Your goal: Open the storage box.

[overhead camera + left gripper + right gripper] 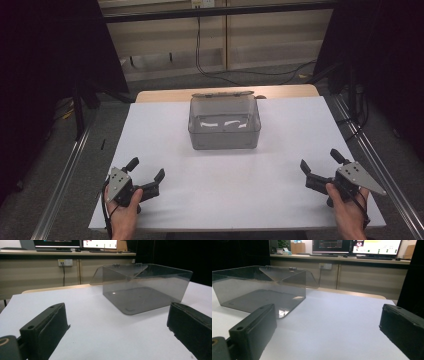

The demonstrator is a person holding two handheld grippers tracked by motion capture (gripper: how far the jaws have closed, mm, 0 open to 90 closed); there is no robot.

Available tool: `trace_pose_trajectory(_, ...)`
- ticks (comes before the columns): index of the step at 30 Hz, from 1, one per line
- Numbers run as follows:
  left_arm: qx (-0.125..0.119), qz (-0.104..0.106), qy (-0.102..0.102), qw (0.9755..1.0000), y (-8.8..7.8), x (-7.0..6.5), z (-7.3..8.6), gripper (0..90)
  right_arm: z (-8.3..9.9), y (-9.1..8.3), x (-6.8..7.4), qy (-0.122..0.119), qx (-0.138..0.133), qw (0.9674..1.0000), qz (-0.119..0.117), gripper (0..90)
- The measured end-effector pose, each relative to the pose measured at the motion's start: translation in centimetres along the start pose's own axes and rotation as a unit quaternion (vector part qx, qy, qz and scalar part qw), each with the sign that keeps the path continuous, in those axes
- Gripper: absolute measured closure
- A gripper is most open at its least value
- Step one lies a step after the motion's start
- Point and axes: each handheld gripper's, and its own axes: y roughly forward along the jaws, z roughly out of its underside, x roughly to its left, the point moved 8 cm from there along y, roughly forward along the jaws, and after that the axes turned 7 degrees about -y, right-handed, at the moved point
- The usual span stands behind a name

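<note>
Smoky clear box [224, 124] sits open, empty.

Overhead light is falling evenly on the white tabletop [280, 165], while the surroundings at both sides of the high view are sinking into near black. Pale glare streaks are showing on the clear plastic box [224, 123], and soft shadows are lying under it and under both hands. In the gripper views the near fingers [47, 327] are looking soft and slightly blurred, and the monitors [354, 246] behind are glowing brightly.
</note>
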Motion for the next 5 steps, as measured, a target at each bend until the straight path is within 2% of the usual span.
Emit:
trace_pose_trajectory(3,-0.002,0.003,-0.002,1.0,-0.1,-0.03,-0.11,2.9,0.22,0.16,0.39,-0.002,0.005,1.0,-0.008,0.8)
trace_pose_trajectory(5,-0.01,0.014,0.001,0.9998,-0.11,-0.16,-0.33,3.8,0.21,0.25,0.54,-0.002,0.005,0.9999,-0.009,0.9)
